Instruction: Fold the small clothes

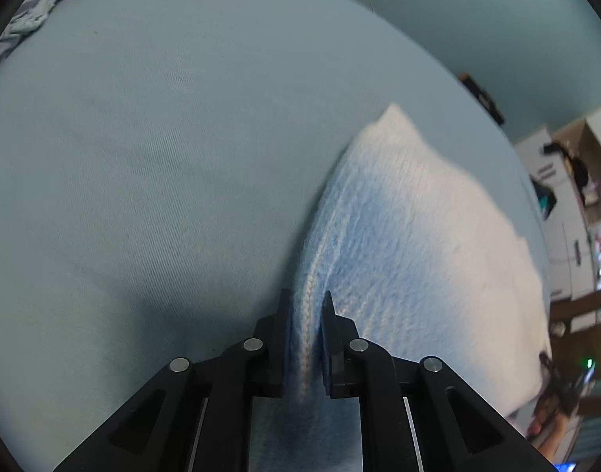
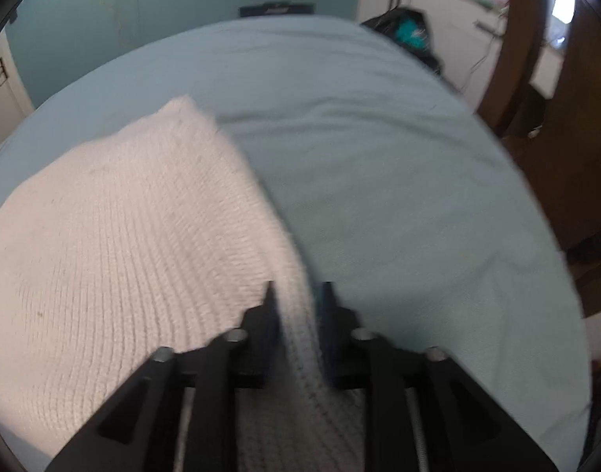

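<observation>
Both grippers pinch white knit garment (image 2: 115,212) on blue sheet (image 2: 398,181).
L gripper (image 1: 306,299) & R gripper (image 2: 298,289): each clamps an edge.

Knit garment (image 1: 410,244): chunky ribbed wool-like cloth, fuzzy, matt, white w/ blue tint by the pinched edge at 6 o'clock. Bed sheet (image 1: 162,157): smooth fine-weave cloth, matt, pale teal, few soft creases. Left gripper (image 1: 306,314) & right gripper (image 2: 296,299): black matt plastic, round bright metal pins. Crumpled cloth (image 1: 29,15) at 10 o'clock, blue-grey. Wood furniture (image 2: 536,90) at 2 o'clock, brown, semi-gloss.
</observation>
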{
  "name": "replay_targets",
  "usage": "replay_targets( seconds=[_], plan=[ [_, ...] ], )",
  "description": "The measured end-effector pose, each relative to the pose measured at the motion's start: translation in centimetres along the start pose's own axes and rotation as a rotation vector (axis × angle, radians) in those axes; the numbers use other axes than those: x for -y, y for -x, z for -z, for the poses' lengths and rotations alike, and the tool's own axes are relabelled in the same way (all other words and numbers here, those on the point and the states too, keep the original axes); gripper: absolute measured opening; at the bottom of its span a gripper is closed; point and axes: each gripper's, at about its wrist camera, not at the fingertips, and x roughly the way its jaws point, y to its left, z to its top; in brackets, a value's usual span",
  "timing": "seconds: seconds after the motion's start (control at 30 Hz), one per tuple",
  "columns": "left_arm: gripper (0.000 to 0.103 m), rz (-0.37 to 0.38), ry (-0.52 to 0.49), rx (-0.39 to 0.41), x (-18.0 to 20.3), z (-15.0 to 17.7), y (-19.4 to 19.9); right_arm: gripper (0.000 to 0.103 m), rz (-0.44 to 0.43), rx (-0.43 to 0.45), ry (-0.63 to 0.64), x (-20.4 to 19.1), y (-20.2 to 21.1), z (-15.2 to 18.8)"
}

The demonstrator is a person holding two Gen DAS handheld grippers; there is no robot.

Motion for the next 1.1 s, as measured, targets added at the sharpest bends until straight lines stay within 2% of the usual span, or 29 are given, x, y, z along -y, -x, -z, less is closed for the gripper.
replay_targets(
  seconds=[0.03, 0.07, 0.1, 0.17, 0.23, 0.3, 0.37, 0.4, 0.5, 0.57, 0.6, 0.7, 0.77, 0.8, 0.87, 0.93, 1.03, 1.1],
  plan=[
    [0.013, -0.008, 0.008, -0.002, 0.4, -0.1, 0.8, 0.064, 0.017, 0.03, -0.026, 0.4, 1.3, 0.0],
    [0.014, -0.018, 0.001, -0.011, 0.8, -0.1, 1.6, 0.067, 0.026, 0.069, -0.047, 0.7, 2.9, 0.2],
    [0.014, -0.036, -0.02, -0.015, 1.5, -0.1, 2.5, 0.068, 0.024, 0.118, -0.06, 0.8, 5.1, 0.6],
    [0.016, -0.056, -0.096, 0.033, 3.5, 0.5, 4.3, 0.069, -0.015, 0.127, -0.041, 0.0, 7.2, 1.1],
    [0.032, -0.055, -0.176, 0.064, 5.0, 0.7, 5.3, 0.069, -0.117, 0.078, 0.045, -2.5, 8.4, 1.8],
    [0.103, -0.042, -0.253, 0.092, 7.6, 1.6, 5.8, 0.069, -0.242, 0.012, 0.17, -6.1, 8.3, 3.1],
    [0.103, -0.012, -0.318, 0.176, 10.1, 3.1, 5.6, 0.069, -0.328, -0.006, 0.249, -9.3, 7.8, 4.5],
    [0.103, -0.018, -0.368, 0.18, 11.4, 4.0, 4.9, 0.069, -0.328, -0.017, 0.298, -11.0, 7.4, 5.9],
    [0.103, -0.115, -0.505, 0.094, 13.2, 6.4, 1.2, 0.075, -0.236, 0.009, 0.387, -13.5, 6.1, 8.8],
    [0.103, -0.208, -0.56, 0.042, 13.4, 7.5, -1.9, 0.076, -0.246, 0.037, 0.359, -12.7, 6.6, 9.2],
    [0.103, -0.253, -0.569, 0.015, 13.0, 8.0, -3.2, 0.076, -0.261, 0.039, 0.319, -11.7, 7.6, 9.1],
    [0.103, -0.24, -0.537, 0.081, 11.5, 9.0, -1.8, 0.077, -0.353, 0.077, 0.178, -7.9, 9.5, 8.7],
    [0.103, -0.275, -0.536, 0.053, 11.6, 9.1, -0.6, 0.087, -0.365, 0.08, 0.085, -5.0, 9.9, 9.0],
    [0.103, -0.285, -0.529, 0.056, 11.5, 9.3, 0.4, 0.089, -0.367, 0.073, 0.036, -3.6, 9.5, 9.1],
    [0.103, -0.288, -0.498, 0.094, 11.5, 9.9, 2.4, 0.09, -0.393, 0.038, -0.102, -0.2, 7.6, 8.7],
    [0.103, -0.277, -0.462, 0.113, 9.9, 11.3, 4.8, 0.09, -0.404, -0.004, -0.198, 1.4, 7.1, 9.9],
    [0.103, -0.279, -0.418, 0.078, 9.0, 13.6, 5.0, 0.09, -0.459, -0.055, -0.307, 2.3, 6.3, 12.1],
    [0.103, -0.296, -0.414, 0.048, 8.3, 14.7, 5.5, 0.09, -0.528, -0.106, -0.363, 2.5, 5.4, 12.7]
  ],
)
